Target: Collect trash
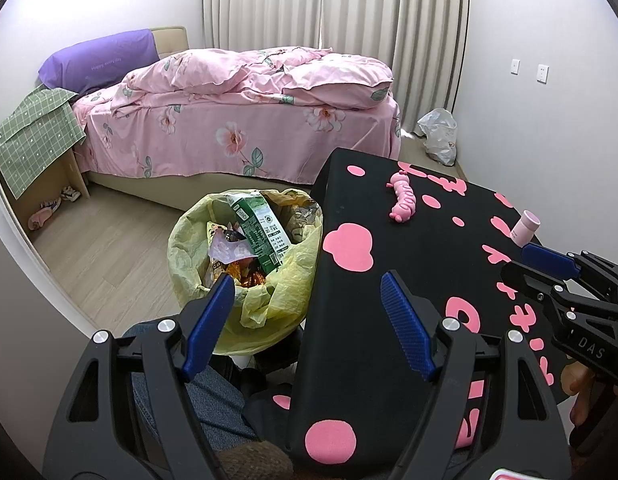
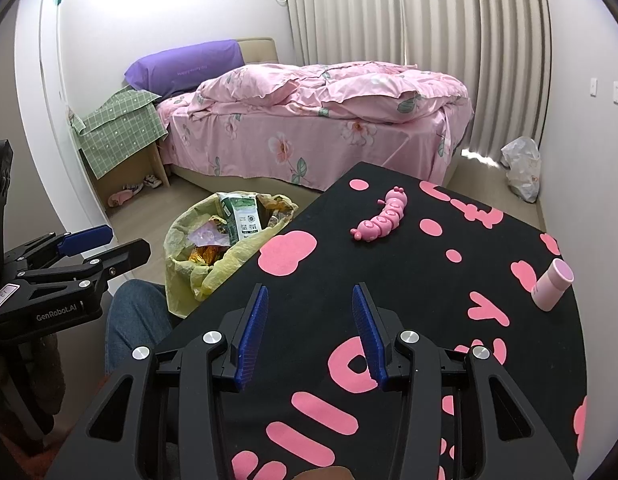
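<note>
The left hand-held gripper point(image 1: 309, 292) was held wide open and empty over the tabletop point(image 1: 389, 208) edge, and the right hand-held gripper point(image 2: 309, 300) was held open more narrowly, also empty, above the tabletop. The bin point(image 1: 281, 292) with a yellow liner was seen on the floor beside the tabletop, filled with a green carton point(image 1: 263, 232) and wrappers. A pink toy point(image 2: 383, 216) and a pink tube point(image 2: 551, 284) were noted lying apart on the tabletop.
</note>
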Motion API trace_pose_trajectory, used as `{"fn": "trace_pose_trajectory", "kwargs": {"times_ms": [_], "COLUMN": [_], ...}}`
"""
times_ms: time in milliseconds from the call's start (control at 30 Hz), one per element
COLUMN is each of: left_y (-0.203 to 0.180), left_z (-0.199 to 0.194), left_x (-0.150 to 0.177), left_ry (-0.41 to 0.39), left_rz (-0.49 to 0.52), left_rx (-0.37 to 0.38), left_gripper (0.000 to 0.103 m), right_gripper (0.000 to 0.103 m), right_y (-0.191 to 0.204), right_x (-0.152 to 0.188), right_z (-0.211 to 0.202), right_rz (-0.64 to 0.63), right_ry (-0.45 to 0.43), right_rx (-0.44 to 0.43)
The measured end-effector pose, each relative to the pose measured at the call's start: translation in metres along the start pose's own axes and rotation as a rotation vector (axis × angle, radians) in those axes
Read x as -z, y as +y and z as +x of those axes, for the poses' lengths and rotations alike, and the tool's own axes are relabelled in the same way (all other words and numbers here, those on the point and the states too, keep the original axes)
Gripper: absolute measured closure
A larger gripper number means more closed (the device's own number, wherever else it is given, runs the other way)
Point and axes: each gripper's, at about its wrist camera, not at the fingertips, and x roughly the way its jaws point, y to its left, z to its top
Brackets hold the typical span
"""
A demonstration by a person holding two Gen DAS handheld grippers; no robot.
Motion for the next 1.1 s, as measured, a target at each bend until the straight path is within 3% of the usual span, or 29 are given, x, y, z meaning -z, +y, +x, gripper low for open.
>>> {"fn": "trace_pose_trajectory", "kwargs": {"times_ms": [867,1100], "left_y": [-0.002,-0.006], "left_z": [-0.001,0.02], "left_x": [0.0,0.001], "left_ry": [-0.018,0.038], "left_rz": [0.013,-0.012], "left_rx": [-0.011,0.035], "left_gripper": [0.031,0.031], "right_gripper": [0.061,0.057], "right_y": [-0.002,-0.012], "right_x": [-0.002,-0.001], "right_z": [0.0,0.007], "right_rz": [-0.011,-0.015], "right_ry": [0.002,0.025], "right_rx": [0.011,0.038]}}
